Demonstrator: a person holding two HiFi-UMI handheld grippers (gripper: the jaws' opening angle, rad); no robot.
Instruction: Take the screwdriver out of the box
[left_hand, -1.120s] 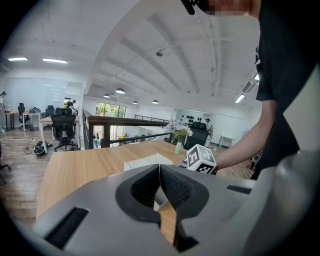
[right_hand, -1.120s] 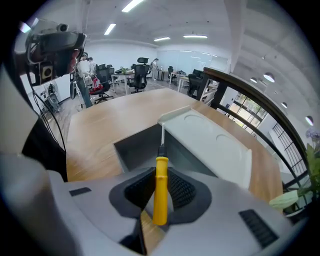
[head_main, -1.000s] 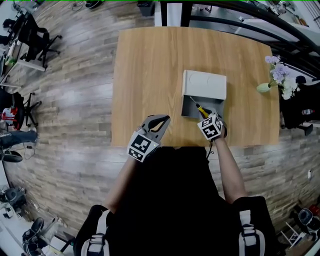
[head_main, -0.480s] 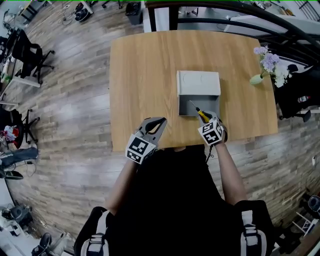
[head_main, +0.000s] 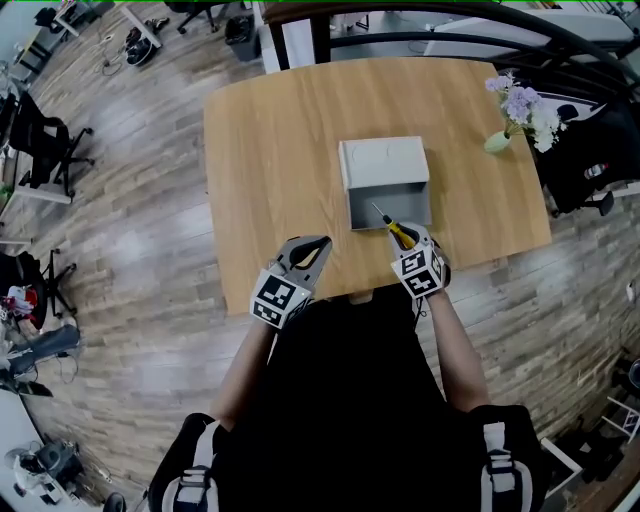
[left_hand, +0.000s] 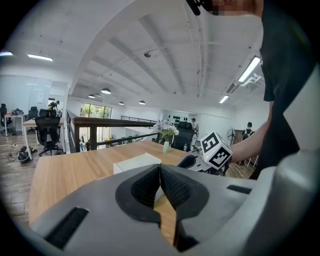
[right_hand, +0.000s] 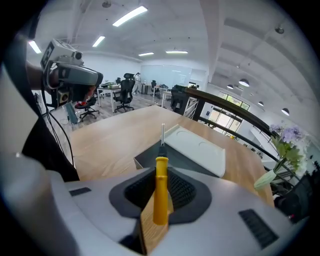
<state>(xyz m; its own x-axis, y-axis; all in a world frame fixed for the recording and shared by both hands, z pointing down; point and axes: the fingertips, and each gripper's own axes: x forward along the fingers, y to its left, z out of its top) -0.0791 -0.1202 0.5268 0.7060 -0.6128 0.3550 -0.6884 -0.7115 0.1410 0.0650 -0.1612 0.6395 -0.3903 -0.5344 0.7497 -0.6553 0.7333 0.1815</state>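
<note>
Pale wood makes up the large rectangular table, which the head view takes in whole, with office floor on all sides. Near its middle sits the grey rectangular box, open on the near side, with its white lid lying across the far part. A small vase of lilac and white flowers stands near the far right corner. The head view sets both tools over the near edge but does not show their pads. The left gripper view does: the left gripper has its ribbed black pads pressed together with nothing between them, and the box shows just beyond them. The right gripper view shows the right gripper clamped on the yellow-handled screwdriver, the handle gripped between the pads and the thin metal shaft pointing forward over the box's dark open interior. Whether the tip touches the box cannot be told.
</note>
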